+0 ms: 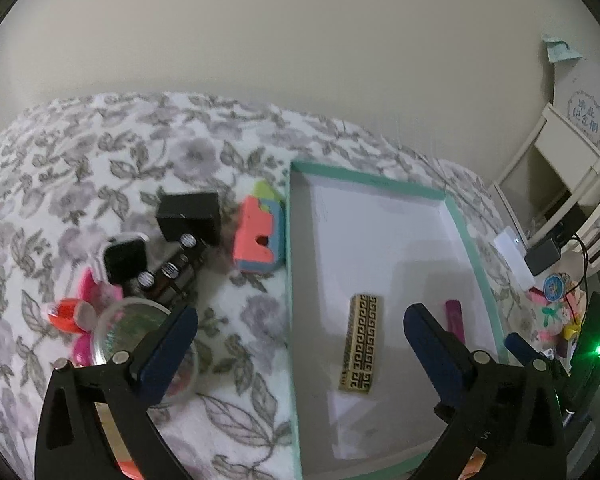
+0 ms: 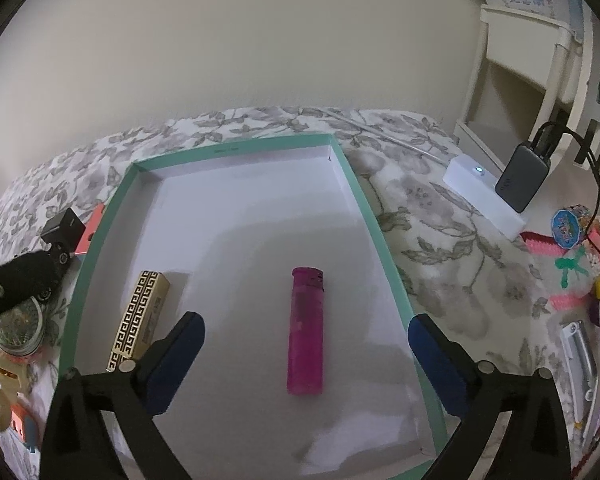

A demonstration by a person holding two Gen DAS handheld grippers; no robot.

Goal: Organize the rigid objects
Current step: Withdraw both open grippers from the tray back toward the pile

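Observation:
A white tray with a teal rim (image 1: pixel 288 240) (image 2: pixel 364 208) lies on a floral blanket. Inside it lie a gold box with a black key pattern (image 1: pixel 360 344) (image 2: pixel 140 320) and a pink lighter (image 2: pixel 306 332) (image 1: pixel 454 318), apart from each other. My left gripper (image 1: pixel 300 316) hovers open over the tray's left rim, the gold box below and between its fingers, untouched. My right gripper (image 2: pixel 306 322) hovers open above the pink lighter, pads clear of it. One blue fingertip (image 1: pixel 516 344) of the right gripper shows in the left wrist view.
Left of the tray lie a black cube (image 1: pixel 190 212), a coral and blue foam block (image 1: pixel 258 240), a pink flower toy (image 1: pixel 88 300) and a clear round lid (image 1: pixel 132 328). To the right are a white box (image 2: pixel 484 196), a grey power bank (image 2: pixel 524 176) and small colourful items (image 2: pixel 568 228).

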